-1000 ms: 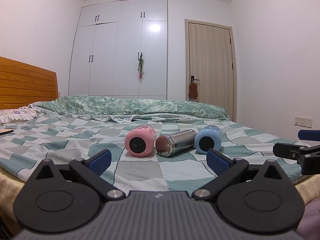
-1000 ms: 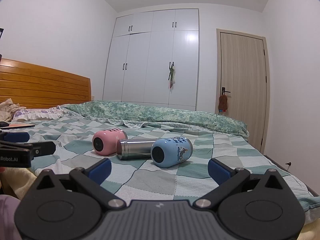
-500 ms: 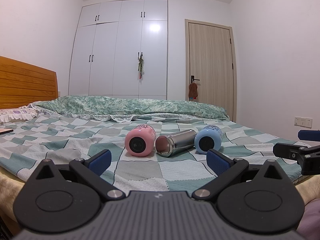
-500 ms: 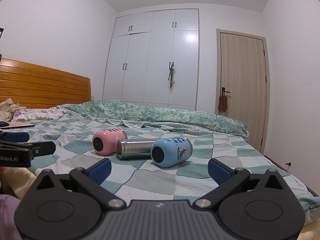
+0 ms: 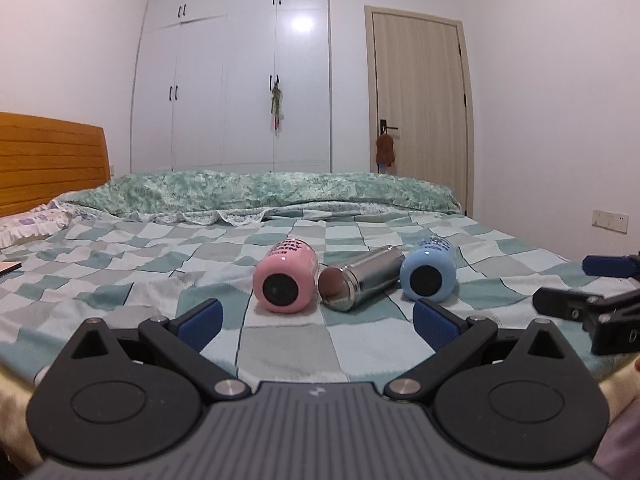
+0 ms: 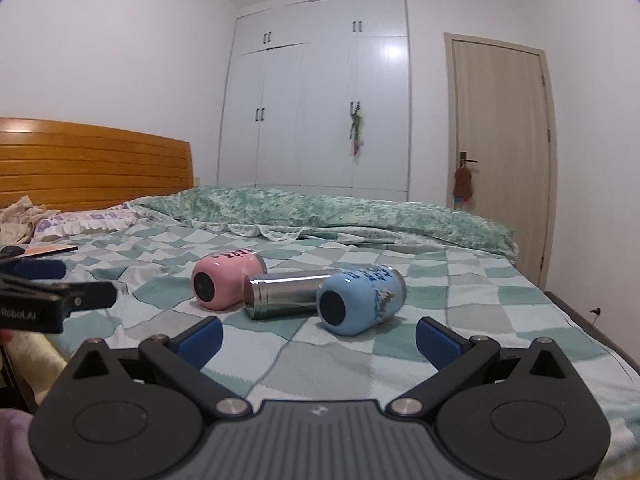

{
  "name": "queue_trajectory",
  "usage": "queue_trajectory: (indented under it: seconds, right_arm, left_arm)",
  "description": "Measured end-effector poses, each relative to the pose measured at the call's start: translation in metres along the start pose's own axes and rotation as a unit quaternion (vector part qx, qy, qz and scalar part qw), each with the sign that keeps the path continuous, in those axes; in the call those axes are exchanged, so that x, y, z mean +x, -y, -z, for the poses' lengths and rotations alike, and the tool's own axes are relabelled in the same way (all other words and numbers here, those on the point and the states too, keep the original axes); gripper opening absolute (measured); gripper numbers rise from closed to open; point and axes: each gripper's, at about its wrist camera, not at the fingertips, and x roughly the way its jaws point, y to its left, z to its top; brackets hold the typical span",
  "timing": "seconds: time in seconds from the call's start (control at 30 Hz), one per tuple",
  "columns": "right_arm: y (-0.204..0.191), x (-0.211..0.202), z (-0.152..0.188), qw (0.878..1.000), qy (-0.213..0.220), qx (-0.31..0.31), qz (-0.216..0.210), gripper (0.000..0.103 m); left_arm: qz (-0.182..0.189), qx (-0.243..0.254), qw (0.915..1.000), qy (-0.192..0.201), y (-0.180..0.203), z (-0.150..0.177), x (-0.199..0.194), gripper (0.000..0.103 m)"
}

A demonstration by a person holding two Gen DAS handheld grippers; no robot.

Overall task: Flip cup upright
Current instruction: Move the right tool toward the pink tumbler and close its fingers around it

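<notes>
Three cups lie on their sides in a row on the checked bedspread (image 5: 288, 356): a pink cup (image 5: 286, 280) on the left, a steel cup (image 5: 360, 278) in the middle with its open mouth toward me, and a blue cup (image 5: 428, 274) on the right. The right wrist view shows the pink cup (image 6: 226, 280), the steel cup (image 6: 288, 294) and the blue cup (image 6: 360, 298) too. My left gripper (image 5: 318, 320) is open and empty, short of the cups. My right gripper (image 6: 318, 338) is open and empty, just short of the blue cup.
A folded green quilt (image 5: 280, 192) lies across the far side of the bed. A wooden headboard (image 6: 92, 164) and pillows (image 6: 80, 224) are at the left. A flat pink book (image 6: 52, 250) lies near the left edge. White wardrobe (image 5: 240, 80) and a door (image 5: 418, 120) stand behind.
Both grippers have hardly moved; the views have shifted only slightly. The cups have not moved.
</notes>
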Motion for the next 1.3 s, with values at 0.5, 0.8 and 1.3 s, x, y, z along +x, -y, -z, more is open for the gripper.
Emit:
queue_trajectory:
  seconds: [0.5,0.8,1.3]
  right_arm:
    - [-0.003,0.127,-0.047,0.999,-0.034,0.008,-0.031,0.103]
    - [0.009,0.194,-0.059,0.997,-0.063,0.015,-0.043,0.103]
    - [0.017,0.256,-0.06,0.991,-0.115,0.0,-0.066,0.103]
  left_arm:
    - [0.007,-0.004,0.9937,-0.111,-0.042,-0.063,0.124,0.103]
    - [-0.009,0.0,0.9797,-0.2,-0.051,-0.082,0.216,0.103]
    - [-0.017,0.04,0.9468,-0.319,-0.044,-0.07,0.315,0.1]
